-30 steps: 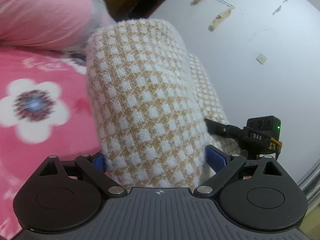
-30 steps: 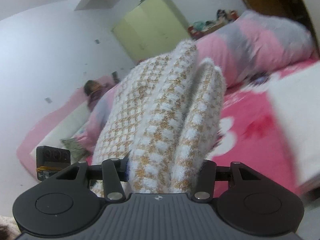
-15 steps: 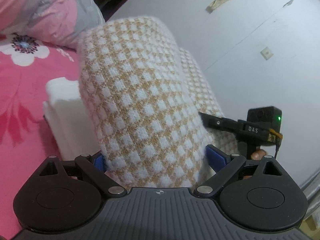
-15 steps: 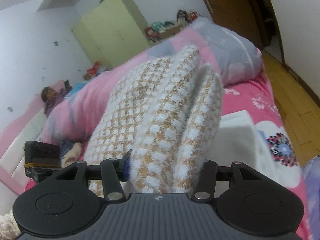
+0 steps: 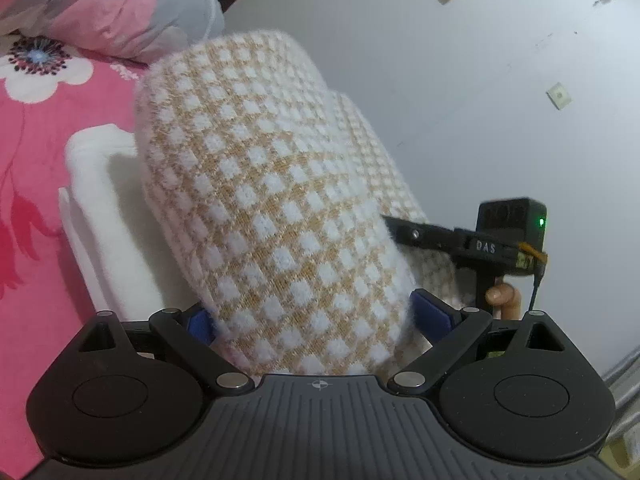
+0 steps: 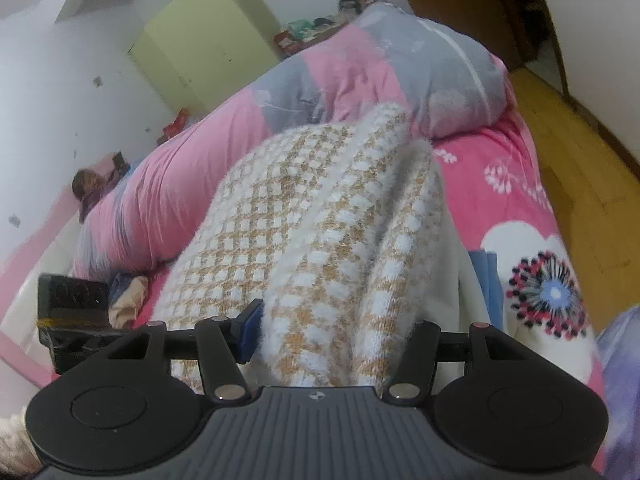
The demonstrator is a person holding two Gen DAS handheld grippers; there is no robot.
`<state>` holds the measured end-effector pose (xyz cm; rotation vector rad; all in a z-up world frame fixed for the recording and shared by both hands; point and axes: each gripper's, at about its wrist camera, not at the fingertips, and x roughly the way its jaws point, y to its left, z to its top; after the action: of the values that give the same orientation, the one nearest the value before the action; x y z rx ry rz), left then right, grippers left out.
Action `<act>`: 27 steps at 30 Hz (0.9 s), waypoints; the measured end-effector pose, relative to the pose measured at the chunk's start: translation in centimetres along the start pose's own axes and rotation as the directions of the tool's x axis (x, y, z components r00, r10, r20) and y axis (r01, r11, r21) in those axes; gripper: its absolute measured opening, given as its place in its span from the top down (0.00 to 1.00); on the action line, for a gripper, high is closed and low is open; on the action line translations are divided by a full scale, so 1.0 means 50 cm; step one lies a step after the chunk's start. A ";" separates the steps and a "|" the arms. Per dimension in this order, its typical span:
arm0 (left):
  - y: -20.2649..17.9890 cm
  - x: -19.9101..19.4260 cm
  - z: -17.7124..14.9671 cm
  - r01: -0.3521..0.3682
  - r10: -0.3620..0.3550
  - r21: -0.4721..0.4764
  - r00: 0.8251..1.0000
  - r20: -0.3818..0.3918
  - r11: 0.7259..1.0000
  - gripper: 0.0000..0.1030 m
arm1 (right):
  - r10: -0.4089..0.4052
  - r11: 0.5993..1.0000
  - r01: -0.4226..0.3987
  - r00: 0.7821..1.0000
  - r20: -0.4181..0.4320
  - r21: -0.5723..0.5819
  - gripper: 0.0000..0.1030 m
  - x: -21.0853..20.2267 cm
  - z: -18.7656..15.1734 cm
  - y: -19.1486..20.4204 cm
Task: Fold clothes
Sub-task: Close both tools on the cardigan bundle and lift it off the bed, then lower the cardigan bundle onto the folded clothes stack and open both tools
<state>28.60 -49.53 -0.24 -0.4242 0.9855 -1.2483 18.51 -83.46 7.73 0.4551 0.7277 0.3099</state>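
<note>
A folded tan-and-white checked knit garment (image 5: 280, 208) fills the left wrist view, with my left gripper (image 5: 316, 316) shut on its near end between blue pads (image 5: 434, 310). The same garment (image 6: 320, 240) sits bunched in folds between the fingers of my right gripper (image 6: 334, 332), whose jaws are opening; the left blue pad (image 6: 248, 332) still touches the knit. It hangs just above a folded white stack (image 5: 100, 200) on the pink floral bedsheet (image 5: 32, 240). Each view also shows the other gripper beside the garment.
A pink-and-grey quilt (image 6: 360, 72) lies bunched behind the garment. A folded blue piece (image 6: 486, 280) sits beside the white stack. A person (image 6: 88, 188) lies at the far left of the bed. A wooden floor (image 6: 580, 140) runs along the bed's right edge; a white wall (image 5: 480, 100) stands close.
Both grippers carried the checked garment across the bed and slightly down. The white stack came into view and now lies right under the garment. The right fingers have spread a little.
</note>
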 end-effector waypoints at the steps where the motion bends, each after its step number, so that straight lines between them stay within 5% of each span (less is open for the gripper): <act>1: 0.002 -0.001 -0.003 0.012 -0.012 -0.012 1.000 -0.003 1.000 0.07 | -0.002 1.000 0.002 1.000 0.005 -0.005 0.40 -0.004 0.007 0.004; 6: 0.017 0.025 -0.023 0.001 -0.002 -0.041 1.000 -0.025 0.999 0.06 | 0.016 0.998 -0.015 1.000 -0.007 0.066 0.28 0.044 -0.007 -0.054; 11: 0.054 0.020 -0.014 0.032 -0.035 -0.049 0.997 -0.062 0.998 0.06 | 0.089 0.990 -0.096 0.994 0.066 0.100 0.27 0.043 -0.050 -0.084; 18: 0.089 -0.009 0.008 0.054 -0.059 -0.066 0.995 -0.076 0.996 0.06 | -0.002 0.993 -0.024 0.975 0.221 0.114 0.19 -0.053 -0.074 -0.095; 22: 0.089 -0.112 0.001 0.007 -0.008 0.025 1.000 0.028 1.000 0.06 | -0.119 0.987 0.068 0.916 0.384 0.145 0.20 -0.132 -0.106 -0.085; 27: 0.053 -0.184 0.055 -0.120 0.080 0.157 0.967 0.241 0.980 0.06 | -0.250 0.965 0.250 0.798 0.548 0.076 0.55 -0.185 -0.141 0.023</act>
<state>32.44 -40.87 2.82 -0.3728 0.6853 -1.1509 6.90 -84.36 8.90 0.4145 0.2073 -0.0808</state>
